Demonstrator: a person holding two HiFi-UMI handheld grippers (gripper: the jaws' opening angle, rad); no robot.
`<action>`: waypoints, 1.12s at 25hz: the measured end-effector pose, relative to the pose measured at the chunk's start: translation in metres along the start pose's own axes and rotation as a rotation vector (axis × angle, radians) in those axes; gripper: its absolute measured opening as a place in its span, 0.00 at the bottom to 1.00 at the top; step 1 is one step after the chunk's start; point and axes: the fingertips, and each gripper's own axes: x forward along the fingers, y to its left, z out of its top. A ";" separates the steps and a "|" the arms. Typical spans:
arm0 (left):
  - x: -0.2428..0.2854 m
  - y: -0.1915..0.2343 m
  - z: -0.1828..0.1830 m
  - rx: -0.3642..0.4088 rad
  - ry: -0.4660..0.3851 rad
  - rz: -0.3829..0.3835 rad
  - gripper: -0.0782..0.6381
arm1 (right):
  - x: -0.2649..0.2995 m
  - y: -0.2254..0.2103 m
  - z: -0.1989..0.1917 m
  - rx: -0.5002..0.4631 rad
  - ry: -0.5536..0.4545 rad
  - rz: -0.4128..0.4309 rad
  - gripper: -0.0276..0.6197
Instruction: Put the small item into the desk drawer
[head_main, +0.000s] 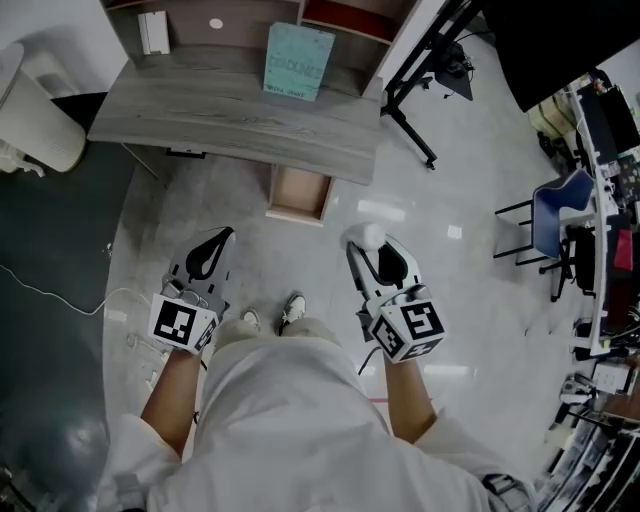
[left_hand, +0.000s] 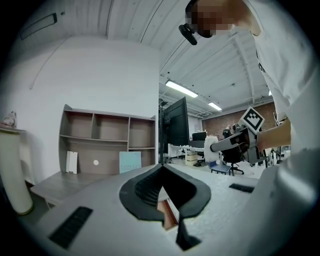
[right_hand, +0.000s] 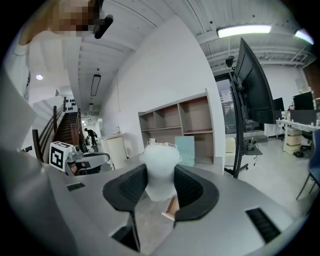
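Observation:
The small item (head_main: 371, 236) is a white, frilly foam piece, and my right gripper (head_main: 374, 243) is shut on it above the floor, in front of the desk. In the right gripper view the item (right_hand: 160, 167) stands upright between the black pads of the right gripper (right_hand: 160, 186). The desk drawer (head_main: 298, 193) hangs open under the grey desk (head_main: 240, 115), ahead and between both grippers. Its wooden edge shows below the jaws (right_hand: 172, 206). My left gripper (head_main: 221, 237) is shut and holds nothing; in its own view the left gripper (left_hand: 162, 167) has its tips meeting.
A teal book (head_main: 298, 60) leans in the desk's shelf unit. A white cylindrical unit (head_main: 35, 120) stands at the left, a black monitor stand (head_main: 420, 95) at the right of the desk. Chairs (head_main: 560, 225) and cluttered benches lie far right. A cable (head_main: 60, 295) crosses the floor.

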 end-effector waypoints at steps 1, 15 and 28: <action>0.001 0.000 -0.001 -0.003 0.006 0.007 0.12 | 0.003 -0.002 -0.001 -0.002 0.007 0.010 0.30; 0.046 -0.007 -0.042 -0.037 0.087 -0.004 0.12 | 0.038 -0.042 -0.047 0.017 0.099 0.024 0.30; 0.048 0.008 -0.101 -0.090 0.119 0.061 0.12 | 0.082 -0.051 -0.116 -0.018 0.213 0.052 0.30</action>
